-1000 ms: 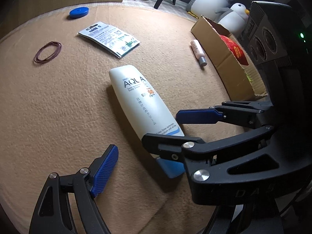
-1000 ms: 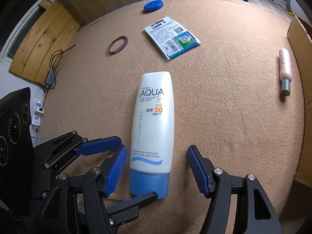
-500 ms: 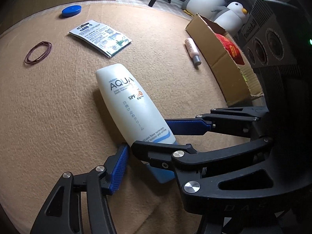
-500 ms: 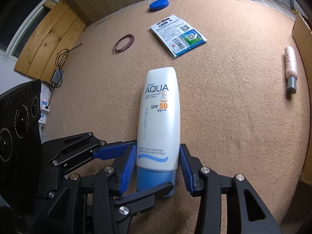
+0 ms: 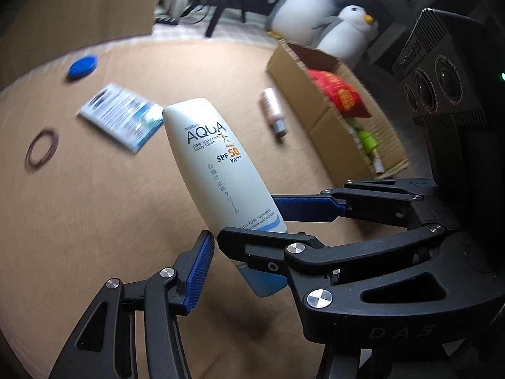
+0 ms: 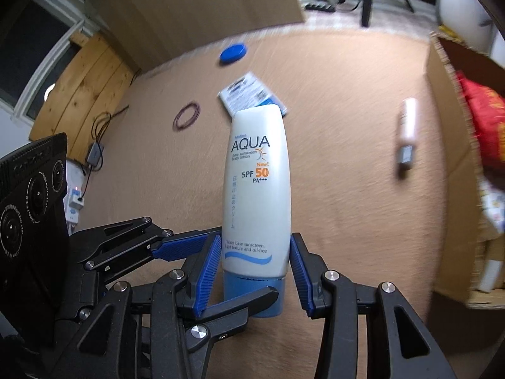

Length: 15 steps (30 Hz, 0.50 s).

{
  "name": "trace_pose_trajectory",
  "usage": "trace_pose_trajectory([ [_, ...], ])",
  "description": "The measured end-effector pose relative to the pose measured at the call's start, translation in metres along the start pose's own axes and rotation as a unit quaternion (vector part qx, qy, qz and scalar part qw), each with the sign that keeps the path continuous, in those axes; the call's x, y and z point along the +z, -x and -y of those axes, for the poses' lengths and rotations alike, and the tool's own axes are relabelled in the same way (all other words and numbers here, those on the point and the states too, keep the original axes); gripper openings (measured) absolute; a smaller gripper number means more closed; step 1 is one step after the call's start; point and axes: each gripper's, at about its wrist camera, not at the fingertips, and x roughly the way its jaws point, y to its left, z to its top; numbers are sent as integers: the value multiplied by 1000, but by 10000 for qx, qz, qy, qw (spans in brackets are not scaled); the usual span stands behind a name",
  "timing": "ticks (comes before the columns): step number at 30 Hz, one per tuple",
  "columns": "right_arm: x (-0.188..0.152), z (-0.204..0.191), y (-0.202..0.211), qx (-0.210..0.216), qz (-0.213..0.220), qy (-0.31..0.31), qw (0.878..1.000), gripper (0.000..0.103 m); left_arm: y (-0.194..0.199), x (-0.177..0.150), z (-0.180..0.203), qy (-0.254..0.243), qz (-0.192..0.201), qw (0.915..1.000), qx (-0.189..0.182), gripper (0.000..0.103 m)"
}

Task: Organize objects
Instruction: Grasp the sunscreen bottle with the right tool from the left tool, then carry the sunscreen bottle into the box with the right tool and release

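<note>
**Above the tan fleece, sunscreen tube held in the right tool**

Near the front of the tan fleece surface (image 6: 347, 221), the right tool (image 6: 255, 252) is clenched on the sunscreen tube (image 6: 255, 189). Its two blue pads (image 6: 206, 278) press the tube's side edges just above the blue cap. The tube is raised off the fleece, cap end nearest the cameras and flat crimped end pointing up and away, with the "AQUA SPF 50" label facing the right wrist camera. In the left wrist view it leans to the left, and a dark shadow lies on the fleece beneath it.

The left tool (image 6: 244, 263) comes in from the left with its jaws spread around the lower part of the tube. One finger reaches behind the tube and the other crosses in front of the cap. In the left wrist view its one visible pad (image 5: 200, 271) stands just beside the tube with a narrow gap; the other finger is hidden behind the right tool.

Farther back lie a printed sachet (image 6: 249, 96), partly hidden by the tube's top, a rubber band (image 6: 187, 119) to its left, and a blue lid (image 6: 233, 53) farthest away. To the right lies a small pink tube (image 6: 408, 132), near an open cardboard box (image 5: 325, 126) at the right edge that holds a red packet (image 5: 341, 94). Two penguin plush toys (image 5: 344, 31) sit beyond the box.
</note>
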Motion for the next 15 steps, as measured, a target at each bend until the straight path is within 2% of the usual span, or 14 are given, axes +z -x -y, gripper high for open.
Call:
trace_pose_trajectory([
  [8, 6, 40, 53, -203, 472, -278, 9983, 41, -7, 40, 52, -443, 182, 9987, -182, 56],
  [15, 7, 81, 86, -426, 801, -610, 9940, 41, -31, 77, 108, -837, 231, 9956, -349, 55],
])
